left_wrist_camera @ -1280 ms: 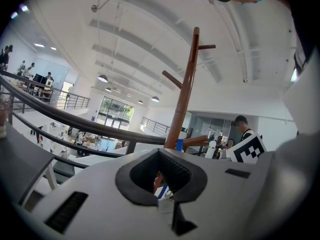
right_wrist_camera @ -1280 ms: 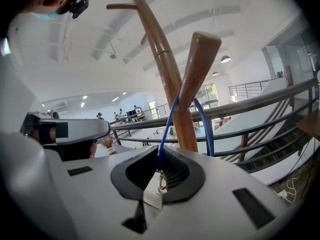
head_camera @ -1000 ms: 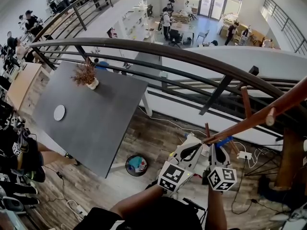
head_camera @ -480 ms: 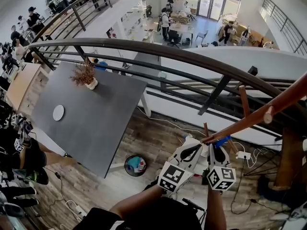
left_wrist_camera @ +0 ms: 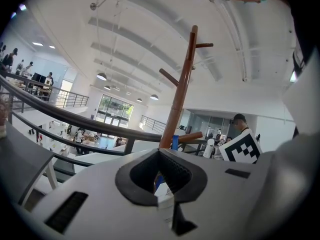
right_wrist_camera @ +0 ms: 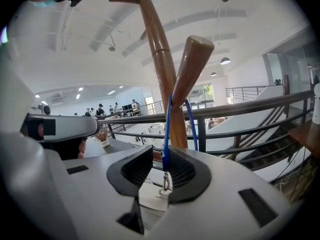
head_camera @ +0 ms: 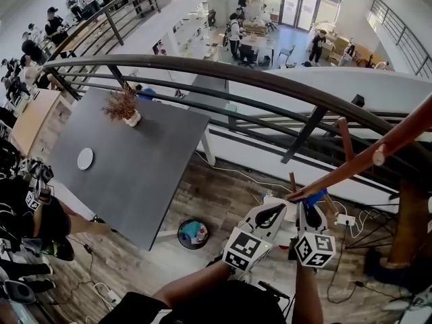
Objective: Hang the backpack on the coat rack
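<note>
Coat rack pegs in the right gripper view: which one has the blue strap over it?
The thick near peg with the rounded tip; the blue strap loops around it. The thin upper-left peg is bare.

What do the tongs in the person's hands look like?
Both are white moulded shells. The left tongs and right tongs each have black ribbed lining round a V-shaped mouth, dark slots on top, and a cube of black-and-white square markers.

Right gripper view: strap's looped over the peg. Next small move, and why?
Probably ease the right hand-held gripper open and release. The blue strap already loops over the wooden peg and runs taut down between the jaws, so the peg looks set to carry it.
</note>
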Tool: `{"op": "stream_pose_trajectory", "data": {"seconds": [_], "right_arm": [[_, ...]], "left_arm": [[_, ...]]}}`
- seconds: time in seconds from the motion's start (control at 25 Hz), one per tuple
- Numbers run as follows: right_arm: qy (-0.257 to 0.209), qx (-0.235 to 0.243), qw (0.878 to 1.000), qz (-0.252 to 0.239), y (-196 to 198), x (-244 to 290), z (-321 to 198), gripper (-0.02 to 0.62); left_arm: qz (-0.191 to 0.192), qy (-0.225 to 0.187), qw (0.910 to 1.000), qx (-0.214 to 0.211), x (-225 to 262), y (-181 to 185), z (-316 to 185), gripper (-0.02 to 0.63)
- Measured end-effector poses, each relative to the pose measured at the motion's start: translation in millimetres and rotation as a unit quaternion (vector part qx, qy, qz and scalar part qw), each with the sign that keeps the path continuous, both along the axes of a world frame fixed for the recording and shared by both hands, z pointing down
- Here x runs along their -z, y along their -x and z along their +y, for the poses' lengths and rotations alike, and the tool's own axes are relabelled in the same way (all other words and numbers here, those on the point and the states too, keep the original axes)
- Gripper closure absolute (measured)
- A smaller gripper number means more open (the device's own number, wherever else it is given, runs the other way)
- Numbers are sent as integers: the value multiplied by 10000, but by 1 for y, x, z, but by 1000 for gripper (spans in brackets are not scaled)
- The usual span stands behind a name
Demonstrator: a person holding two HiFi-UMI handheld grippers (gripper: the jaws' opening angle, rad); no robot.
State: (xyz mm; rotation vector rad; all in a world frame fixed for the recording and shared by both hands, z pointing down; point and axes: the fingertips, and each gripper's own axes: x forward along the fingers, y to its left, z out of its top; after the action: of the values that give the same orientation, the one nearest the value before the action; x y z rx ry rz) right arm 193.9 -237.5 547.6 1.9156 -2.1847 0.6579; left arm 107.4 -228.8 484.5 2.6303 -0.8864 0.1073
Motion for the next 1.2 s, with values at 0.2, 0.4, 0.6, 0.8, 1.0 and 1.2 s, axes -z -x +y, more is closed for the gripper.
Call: {"op": "stream_pose_trajectory", "data": {"seconds": [0.2,0.4,0.6,0.8,1.0,1.2], "right_arm": [[12,-60,9999,88,-5,0,1,497],[-3,-114,9998,160,-6,1,2,488],[-53,-212,9996,201,-9,5,4,488],[-242,-230,9991,245,-11,16,7,488],[-271,-208,9991,254,-11,18,9,488],[-339,-190,9989,267,-13,22,10,488]], "left_arm": [[-26,-6,10000,-10,-1,1,1,598],[-40,24,10000,-21,-4,2,3,598],[-6,47,10000,-8,-4,1,5,598],[-14,-37,10000,-8,-2,-2,6,598],[-44,-73,10000,-18,0,-5,12,598],[-53,-115,9999,55,3,-5,16,598]]}}
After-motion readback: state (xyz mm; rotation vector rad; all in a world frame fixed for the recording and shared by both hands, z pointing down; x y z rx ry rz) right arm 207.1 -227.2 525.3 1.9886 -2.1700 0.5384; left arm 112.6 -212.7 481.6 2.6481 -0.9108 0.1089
